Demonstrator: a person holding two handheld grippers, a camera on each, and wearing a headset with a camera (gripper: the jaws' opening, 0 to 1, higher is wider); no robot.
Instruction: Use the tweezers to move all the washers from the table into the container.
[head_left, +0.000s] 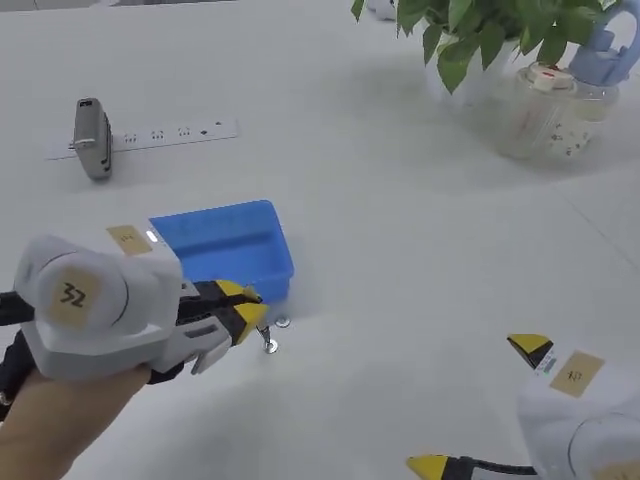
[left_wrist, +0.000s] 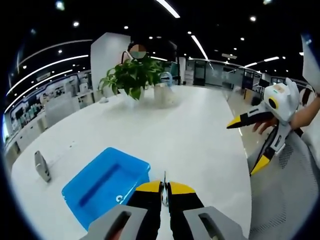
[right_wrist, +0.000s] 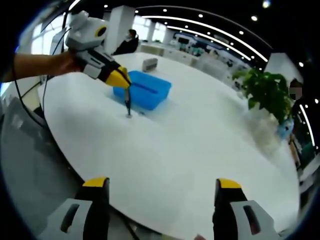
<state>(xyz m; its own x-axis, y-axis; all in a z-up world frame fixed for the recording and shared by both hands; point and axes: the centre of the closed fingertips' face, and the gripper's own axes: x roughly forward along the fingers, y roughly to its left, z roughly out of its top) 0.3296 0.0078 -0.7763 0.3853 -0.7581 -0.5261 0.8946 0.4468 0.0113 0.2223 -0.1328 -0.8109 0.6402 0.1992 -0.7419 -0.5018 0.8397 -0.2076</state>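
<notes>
My left gripper (head_left: 250, 312) is shut on a pair of thin metal tweezers (head_left: 267, 338), held point-down. Their tips rest on the white table just in front of the blue container (head_left: 225, 245). A small silver washer (head_left: 283, 322) lies on the table beside the tips, near the container's front corner. In the left gripper view the tweezers (left_wrist: 164, 186) stand between the shut jaws, with the container (left_wrist: 107, 181) to the left. My right gripper (head_left: 478, 405) hovers open at the lower right, holding nothing. The right gripper view shows the left gripper (right_wrist: 119, 78), tweezers (right_wrist: 128, 102) and container (right_wrist: 142, 90).
A white power strip (head_left: 165, 135) with a grey plug (head_left: 92, 137) lies at the far left. A potted plant (head_left: 480, 35) and a clear bottle (head_left: 550, 110) stand at the far right. A person's hand (head_left: 50, 420) holds the left gripper.
</notes>
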